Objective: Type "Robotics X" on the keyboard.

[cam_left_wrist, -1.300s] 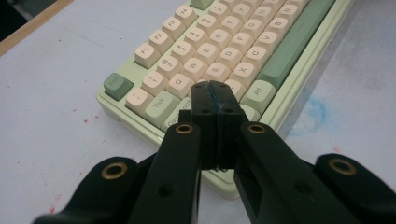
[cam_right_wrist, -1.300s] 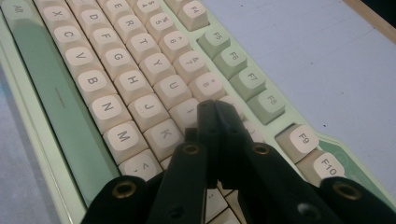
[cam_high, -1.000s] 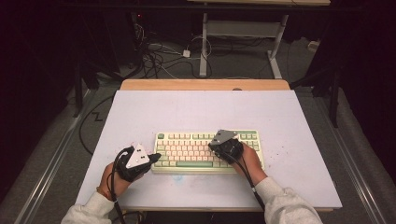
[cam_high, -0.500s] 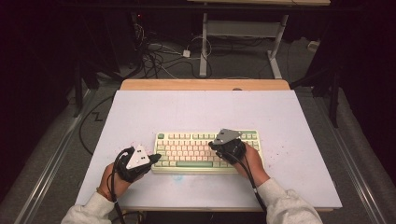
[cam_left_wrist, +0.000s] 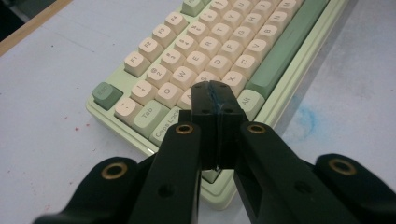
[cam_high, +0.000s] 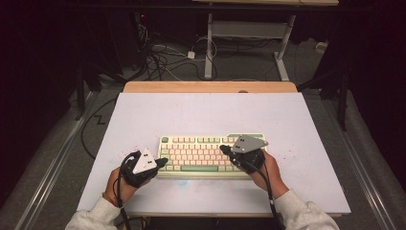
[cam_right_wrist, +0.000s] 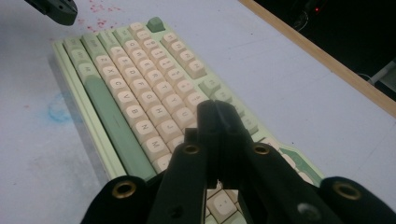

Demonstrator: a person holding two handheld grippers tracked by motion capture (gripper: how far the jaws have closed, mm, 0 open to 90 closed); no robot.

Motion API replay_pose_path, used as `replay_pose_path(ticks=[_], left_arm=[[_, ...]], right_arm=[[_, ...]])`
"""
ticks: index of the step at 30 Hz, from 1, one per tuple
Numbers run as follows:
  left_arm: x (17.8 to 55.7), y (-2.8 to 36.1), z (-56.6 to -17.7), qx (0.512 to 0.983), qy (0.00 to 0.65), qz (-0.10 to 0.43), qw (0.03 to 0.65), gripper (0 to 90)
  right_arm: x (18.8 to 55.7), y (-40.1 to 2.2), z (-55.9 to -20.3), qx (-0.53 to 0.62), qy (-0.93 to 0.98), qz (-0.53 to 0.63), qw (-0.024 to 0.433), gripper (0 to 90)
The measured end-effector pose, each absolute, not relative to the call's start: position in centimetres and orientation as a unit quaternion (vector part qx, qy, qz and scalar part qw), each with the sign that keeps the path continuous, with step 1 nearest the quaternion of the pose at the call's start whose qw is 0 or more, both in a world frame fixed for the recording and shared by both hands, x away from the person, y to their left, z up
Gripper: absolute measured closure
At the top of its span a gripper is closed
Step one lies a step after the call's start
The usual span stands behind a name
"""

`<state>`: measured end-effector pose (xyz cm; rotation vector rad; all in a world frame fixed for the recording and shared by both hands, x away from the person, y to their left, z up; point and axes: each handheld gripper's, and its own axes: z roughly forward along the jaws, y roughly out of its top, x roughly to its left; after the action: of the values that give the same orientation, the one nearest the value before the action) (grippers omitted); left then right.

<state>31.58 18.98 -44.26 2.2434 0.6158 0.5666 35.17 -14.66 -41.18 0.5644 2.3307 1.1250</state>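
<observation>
The keyboard lies flat near the front of the counter, its long axis running left to right across the person's front. The left gripper, jaws pressed together with nothing between them, points at the keyboard's left end over the lower-left keys. The right gripper, jaws likewise closed and empty, reaches in over the right-hand keys, so each hand is nearer its own half.
</observation>
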Motion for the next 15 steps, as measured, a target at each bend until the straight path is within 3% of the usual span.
replay_pose_path(ticks=[15], left_arm=[[31.9,16.7,-43.8,0.882,0.215,0.205,0.366,87.7]], right_arm=[[33.0,-17.5,-40.7,0.206,0.843,0.424,0.259,90.0]])
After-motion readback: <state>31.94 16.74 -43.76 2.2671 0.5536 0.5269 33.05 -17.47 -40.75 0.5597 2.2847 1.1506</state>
